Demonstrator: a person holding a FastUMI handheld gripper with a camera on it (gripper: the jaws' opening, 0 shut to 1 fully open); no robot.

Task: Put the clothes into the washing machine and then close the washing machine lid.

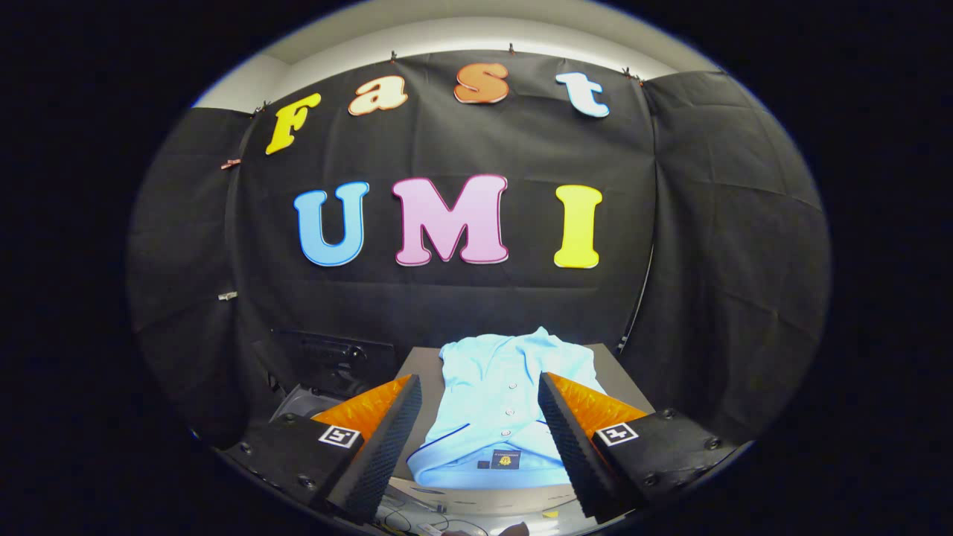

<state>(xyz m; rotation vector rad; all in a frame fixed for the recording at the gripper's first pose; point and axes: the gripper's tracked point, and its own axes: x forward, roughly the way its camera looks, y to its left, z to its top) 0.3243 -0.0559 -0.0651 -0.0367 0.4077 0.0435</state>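
My gripper (480, 439) hangs with its fingers spread wide apart, holding nothing. Between them and just ahead lies the one garment, a light blue shirt (499, 402), flat on a dark table (622, 372), collar nearest me and its long axis running straight away, buttons in line with my reach. To the near left, lower than the table, I make out one washing machine (309, 398); I can't tell how its lid stands
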